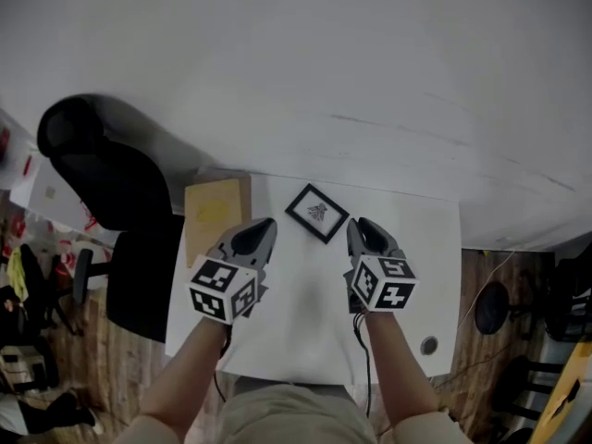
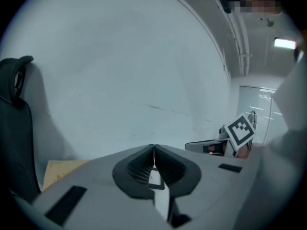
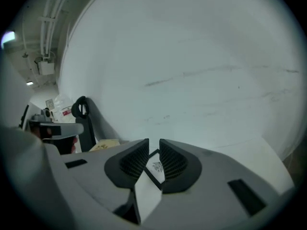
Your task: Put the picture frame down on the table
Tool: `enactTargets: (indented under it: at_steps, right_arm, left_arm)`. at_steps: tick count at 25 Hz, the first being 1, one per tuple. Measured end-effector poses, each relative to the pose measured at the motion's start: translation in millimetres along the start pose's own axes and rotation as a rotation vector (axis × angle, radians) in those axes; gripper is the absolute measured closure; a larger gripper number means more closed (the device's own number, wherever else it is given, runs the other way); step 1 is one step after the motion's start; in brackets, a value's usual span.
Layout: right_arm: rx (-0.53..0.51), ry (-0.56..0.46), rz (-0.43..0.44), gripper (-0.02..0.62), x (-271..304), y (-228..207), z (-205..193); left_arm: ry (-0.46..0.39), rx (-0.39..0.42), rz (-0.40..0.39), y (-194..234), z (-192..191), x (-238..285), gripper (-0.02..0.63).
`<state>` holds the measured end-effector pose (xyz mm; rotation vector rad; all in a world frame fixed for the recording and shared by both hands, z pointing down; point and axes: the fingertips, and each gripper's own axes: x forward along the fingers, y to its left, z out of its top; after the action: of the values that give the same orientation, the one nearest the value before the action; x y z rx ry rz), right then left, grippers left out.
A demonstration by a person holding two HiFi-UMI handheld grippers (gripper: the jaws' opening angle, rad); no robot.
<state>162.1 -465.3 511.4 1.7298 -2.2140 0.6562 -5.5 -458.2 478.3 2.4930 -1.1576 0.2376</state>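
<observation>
The picture frame [image 1: 316, 213], small, black-edged, with a white mat and a dark print, lies flat on the white table [image 1: 305, 326] near its far edge, turned like a diamond. My left gripper [image 1: 263, 227] hovers just left of it, jaws shut and empty. My right gripper [image 1: 361, 227] hovers just right of it, jaws a narrow gap apart with nothing between them. In the right gripper view the frame [image 3: 157, 167] shows through that gap, beyond the tips [image 3: 154, 143]. The left gripper view shows a frame corner [image 2: 156, 178] below the closed tips [image 2: 153, 150].
A yellow-tan flat board [image 1: 215, 213] lies on the table's far left corner. A black office chair [image 1: 102, 169] stands left of the table. A white wall [image 1: 370, 81] runs behind the table. A round cable hole [image 1: 428, 345] sits near the table's right front.
</observation>
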Motion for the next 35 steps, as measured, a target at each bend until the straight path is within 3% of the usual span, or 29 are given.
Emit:
enactTargets:
  at_steps: [6, 17, 26, 35]
  right_arm:
    - [-0.084, -0.122, 0.099, 0.545, -75, 34, 51]
    - [-0.236, -0.277, 0.251, 0.563, -192, 94, 101]
    - [-0.301, -0.292, 0.326, 0.572, -243, 132, 94]
    - [-0.281, -0.188, 0.416, 0.572, -249, 173, 49]
  left_arm:
    - [-0.056, 0.178, -0.003, -31, 39, -35, 0.584]
    - [-0.144, 0.248, -0.014, -72, 75, -111, 0.584]
    - [-0.198, 0.271, -0.048, -100, 87, -164, 0.584]
    - [-0.189, 0.263, -0.067, -118, 73, -191, 0.584]
